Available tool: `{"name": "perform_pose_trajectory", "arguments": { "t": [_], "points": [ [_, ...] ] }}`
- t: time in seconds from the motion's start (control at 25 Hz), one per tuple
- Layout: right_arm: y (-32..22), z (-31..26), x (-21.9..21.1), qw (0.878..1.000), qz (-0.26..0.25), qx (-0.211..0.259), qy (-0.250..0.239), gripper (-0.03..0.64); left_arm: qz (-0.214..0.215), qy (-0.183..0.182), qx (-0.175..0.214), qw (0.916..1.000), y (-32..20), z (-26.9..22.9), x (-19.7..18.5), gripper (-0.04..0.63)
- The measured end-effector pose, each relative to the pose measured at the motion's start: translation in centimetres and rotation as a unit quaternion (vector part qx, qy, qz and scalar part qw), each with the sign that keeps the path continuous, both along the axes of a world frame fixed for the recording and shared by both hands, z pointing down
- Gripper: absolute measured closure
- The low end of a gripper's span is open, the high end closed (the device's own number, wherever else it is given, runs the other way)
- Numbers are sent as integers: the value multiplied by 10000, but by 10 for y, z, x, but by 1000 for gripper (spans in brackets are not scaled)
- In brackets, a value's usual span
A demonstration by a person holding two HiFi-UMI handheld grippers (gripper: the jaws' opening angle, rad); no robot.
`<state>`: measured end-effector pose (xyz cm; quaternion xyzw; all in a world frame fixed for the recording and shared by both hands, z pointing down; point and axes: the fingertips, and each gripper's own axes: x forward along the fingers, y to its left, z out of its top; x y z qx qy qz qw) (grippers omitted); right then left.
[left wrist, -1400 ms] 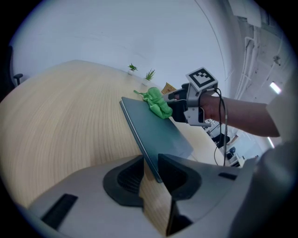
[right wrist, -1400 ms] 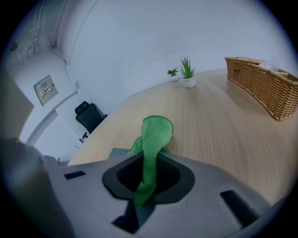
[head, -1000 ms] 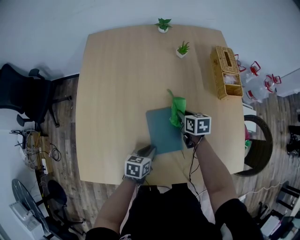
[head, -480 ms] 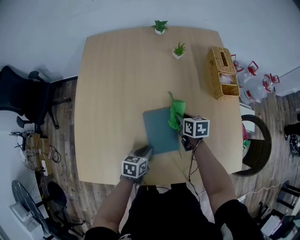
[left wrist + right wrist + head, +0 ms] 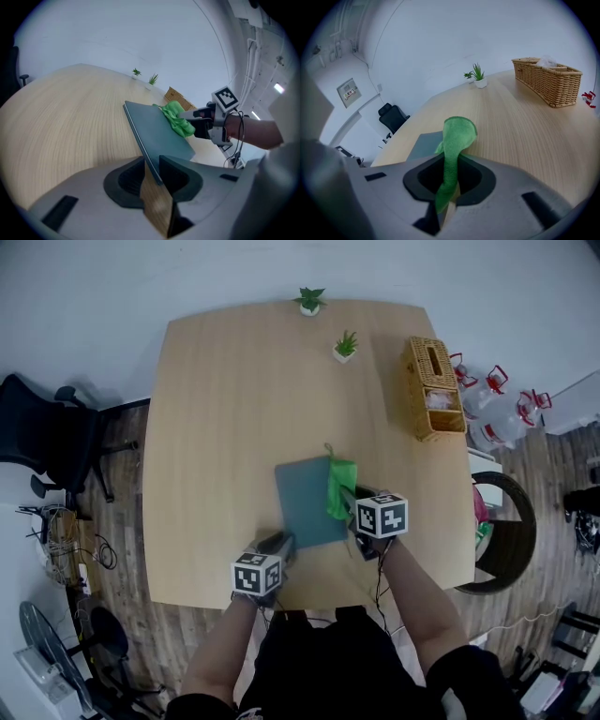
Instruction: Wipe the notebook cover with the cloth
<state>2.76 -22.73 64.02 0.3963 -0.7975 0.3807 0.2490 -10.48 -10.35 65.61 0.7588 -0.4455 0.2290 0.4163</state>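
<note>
A teal notebook (image 5: 305, 504) lies flat on the wooden table (image 5: 225, 409), near the front edge. My left gripper (image 5: 281, 543) is shut on its near left corner; in the left gripper view the notebook (image 5: 157, 129) runs from between the jaws (image 5: 152, 172) away to the right. My right gripper (image 5: 351, 504) is shut on a green cloth (image 5: 338, 487), which lies on the cover's right side. The right gripper view shows the cloth (image 5: 455, 138) standing up out of the jaws (image 5: 449, 187), with the notebook (image 5: 423, 143) behind it. The left gripper view also has the cloth (image 5: 178, 119) on the cover.
A wicker basket (image 5: 432, 388) stands at the table's right edge. Two small potted plants (image 5: 308, 300) (image 5: 345, 345) sit at the far side. A black office chair (image 5: 47, 437) is off the table to the left, and a round dark chair (image 5: 511, 531) to the right.
My right gripper has drawn back toward the person, dragging the cloth down the cover's right side. The left gripper keeps its hold on the corner. The head view has shifted.
</note>
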Motion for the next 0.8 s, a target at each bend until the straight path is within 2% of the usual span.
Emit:
{"name": "perform_pose_trajectory", "arguments": {
  "t": [0.24,0.4,0.8],
  "points": [
    [27,-12,3,9995,-288,95,-122,560,-213,-121,318,9992,-1,-19,4,505],
    [46,-28,8,9982,-500,245,-202,560,-416,-79,607,9973,3,-44,12,507],
    [82,-89,30,9886,-1083,859,-600,560,-1023,-201,1362,9852,25,-109,39,553]
  ]
}}
